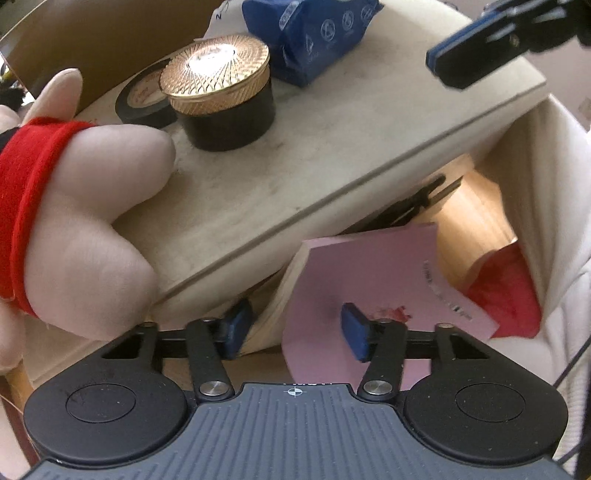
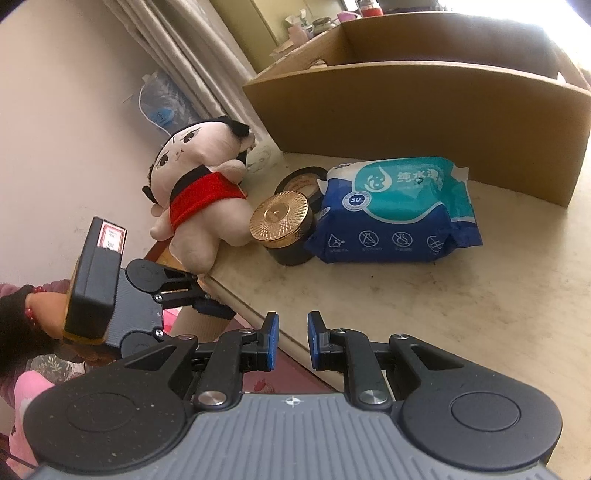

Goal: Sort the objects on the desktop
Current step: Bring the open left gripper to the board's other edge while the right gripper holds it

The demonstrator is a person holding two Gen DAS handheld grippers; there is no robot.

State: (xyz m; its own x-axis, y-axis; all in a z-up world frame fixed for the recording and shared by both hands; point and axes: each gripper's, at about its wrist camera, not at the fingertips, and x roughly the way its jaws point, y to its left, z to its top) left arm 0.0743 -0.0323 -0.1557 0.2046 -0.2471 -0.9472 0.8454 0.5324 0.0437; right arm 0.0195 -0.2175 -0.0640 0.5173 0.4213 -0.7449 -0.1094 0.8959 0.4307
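My left gripper point(image 1: 295, 332) holds a pink-covered book point(image 1: 373, 280) between its pads, below the desk's front edge over an open drawer. On the desk point(image 1: 295, 155) stand a black jar with a gold lid point(image 1: 221, 96), a roll of black tape point(image 1: 142, 99), a blue wet-wipes pack point(image 1: 314, 33) and a plush doll in a red bib point(image 1: 74, 206). My right gripper point(image 2: 291, 341) is slightly open and empty above the desk's front edge. Its view shows the doll point(image 2: 201, 192), jar point(image 2: 284, 229), tape point(image 2: 303, 184), wipes point(image 2: 399, 210) and the left gripper point(image 2: 155, 295).
A cardboard box point(image 2: 424, 107) stands at the back of the desk. The drawer holds a red item point(image 1: 506, 295) and a black clip point(image 1: 417, 199). The right gripper's fingers point(image 1: 480, 48) show at the left view's top right. A person's arm point(image 2: 22, 317) is at far left.
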